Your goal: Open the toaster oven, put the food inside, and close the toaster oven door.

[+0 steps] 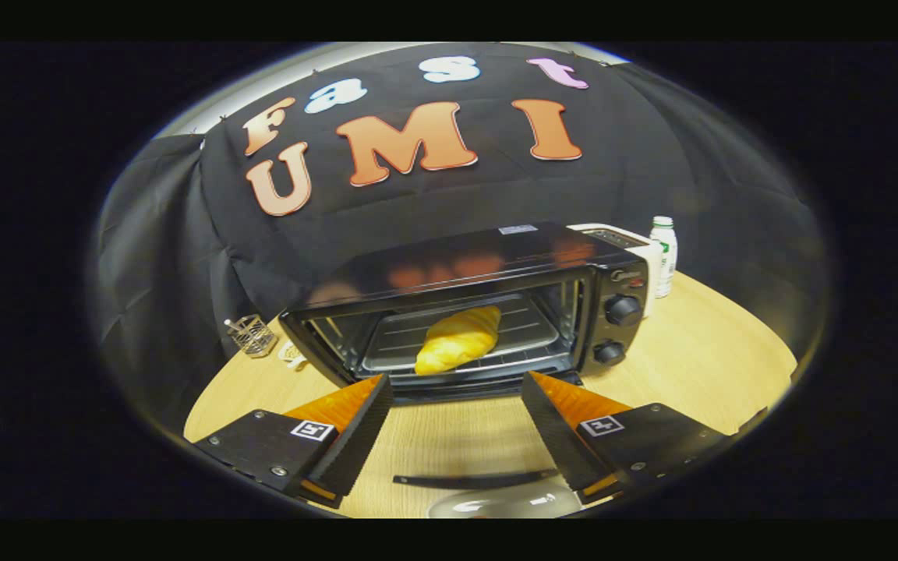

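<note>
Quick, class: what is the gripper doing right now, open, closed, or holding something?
Gripper: open, holding nothing; the bread lies beyond its fingers inside the open toaster oven.

Bread (458,339) inside open toaster oven (488,308); hand-held gripper (457,389) spread, empty.

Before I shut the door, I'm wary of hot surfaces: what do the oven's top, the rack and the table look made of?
The toaster oven top looks like glossy black painted metal; it mirrors the wall. The rack under the bread seems bare metal wire, shiny grey. The table looks like pale wood or laminate with faint grain. The gripper has its jaws open, holding nothing.
</note>
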